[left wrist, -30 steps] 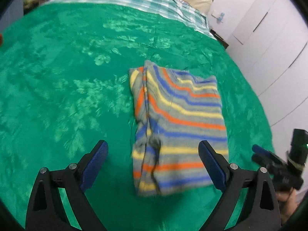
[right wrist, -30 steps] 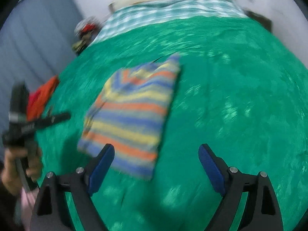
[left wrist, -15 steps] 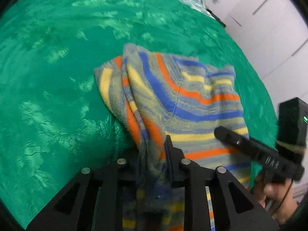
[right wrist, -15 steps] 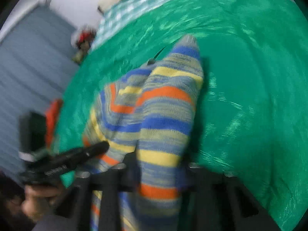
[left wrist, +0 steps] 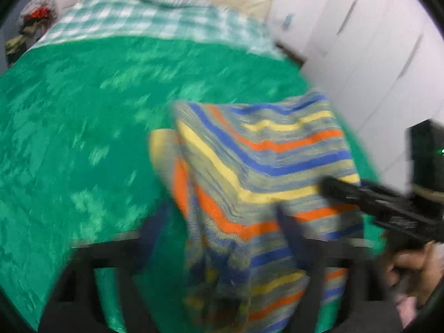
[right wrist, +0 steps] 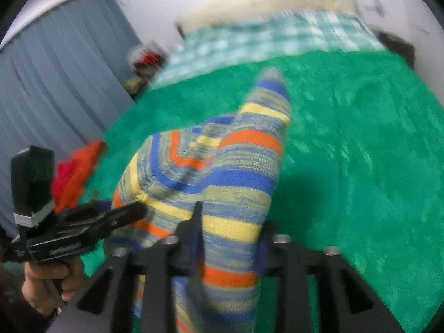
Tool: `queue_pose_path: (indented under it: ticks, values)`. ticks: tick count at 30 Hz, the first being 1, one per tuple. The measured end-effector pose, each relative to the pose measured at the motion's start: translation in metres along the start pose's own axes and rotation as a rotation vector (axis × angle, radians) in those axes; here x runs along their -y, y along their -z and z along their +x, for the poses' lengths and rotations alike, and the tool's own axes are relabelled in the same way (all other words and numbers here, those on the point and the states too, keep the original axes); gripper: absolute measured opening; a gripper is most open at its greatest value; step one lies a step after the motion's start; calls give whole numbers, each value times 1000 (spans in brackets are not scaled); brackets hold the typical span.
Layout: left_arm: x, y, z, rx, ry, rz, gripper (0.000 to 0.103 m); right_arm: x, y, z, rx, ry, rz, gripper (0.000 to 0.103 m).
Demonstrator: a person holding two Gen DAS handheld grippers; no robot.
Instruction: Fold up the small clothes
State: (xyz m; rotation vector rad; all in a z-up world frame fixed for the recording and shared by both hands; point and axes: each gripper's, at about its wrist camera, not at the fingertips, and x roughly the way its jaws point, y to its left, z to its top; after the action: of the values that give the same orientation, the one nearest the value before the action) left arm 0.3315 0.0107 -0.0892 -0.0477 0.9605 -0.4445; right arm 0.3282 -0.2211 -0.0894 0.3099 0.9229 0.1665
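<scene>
Right gripper (right wrist: 227, 238) pinches the garment (right wrist: 222, 166) above the bed (right wrist: 360, 152); left gripper (left wrist: 219, 238) fingers spread. Risk: cloth slips, fold collapses

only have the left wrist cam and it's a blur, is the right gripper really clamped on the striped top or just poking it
Observer: Clamped. In the right wrist view the right gripper has a thick fold of the striped top pinched between its fingers.
Operator: ok, anything else lying on the bed near me
Observer: Yes, a red-orange cloth lies at the bed's edge by the grey curtain, beyond the left gripper.
Operator: is the far end of the top down on the bed
Observer: It looks raised: the far tip stands above the green bedspread, with a shadow beside it.
</scene>
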Motion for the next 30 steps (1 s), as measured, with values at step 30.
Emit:
queue_pose_path:
  ticks: [30]
  values:
    - [99,199,-208,-30,-380,-9,102,-100,228,-246,13,417,-101,103]
